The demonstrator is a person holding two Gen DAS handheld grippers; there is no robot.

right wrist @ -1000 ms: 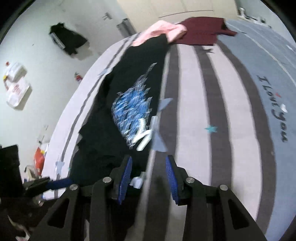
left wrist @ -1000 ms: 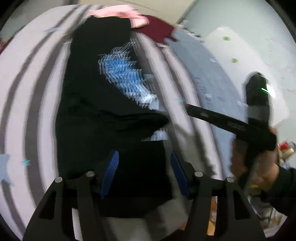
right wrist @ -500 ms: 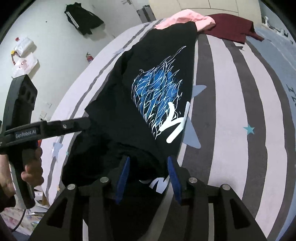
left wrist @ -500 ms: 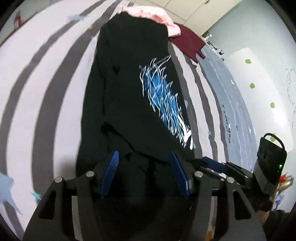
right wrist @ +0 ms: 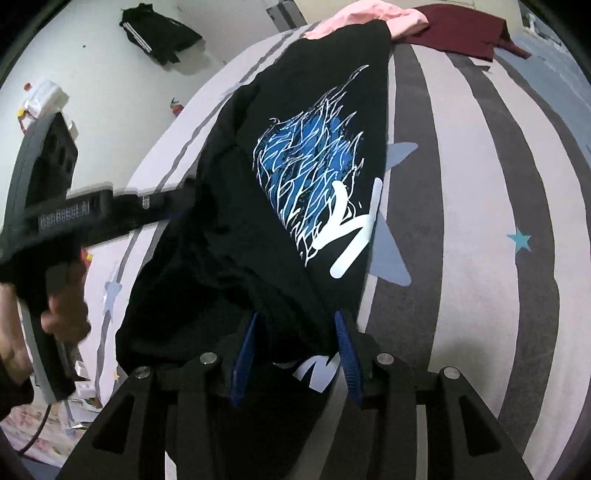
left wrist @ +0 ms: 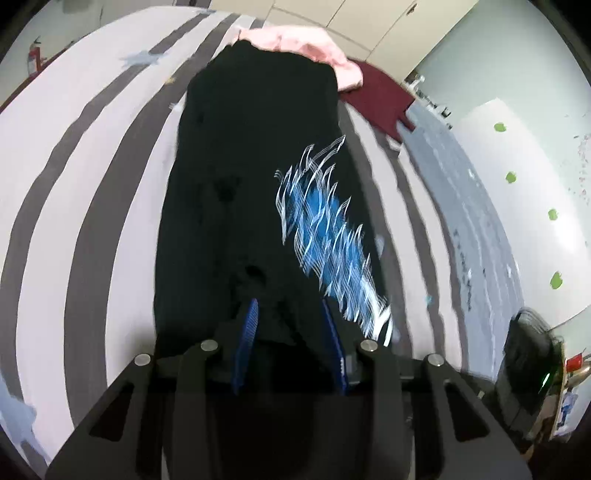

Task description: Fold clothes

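Black tee lies lengthwise on striped rug. My left gripper is closing on its near hem; right gripper half-open, cloth bunched between. Risk: 1 side slips, fold skews.

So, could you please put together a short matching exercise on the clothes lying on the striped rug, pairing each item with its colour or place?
Column one:
1. T-shirt with the blue print
2. Garment beyond the T-shirt's far end
3. Garment at the rug's far corner
4. Jacket with white stripes

Column two:
A. dark red
B. off the rug, on the pale floor
C. black, between both tools' pads
D. pink

Pairs: 1-C, 2-D, 3-A, 4-B
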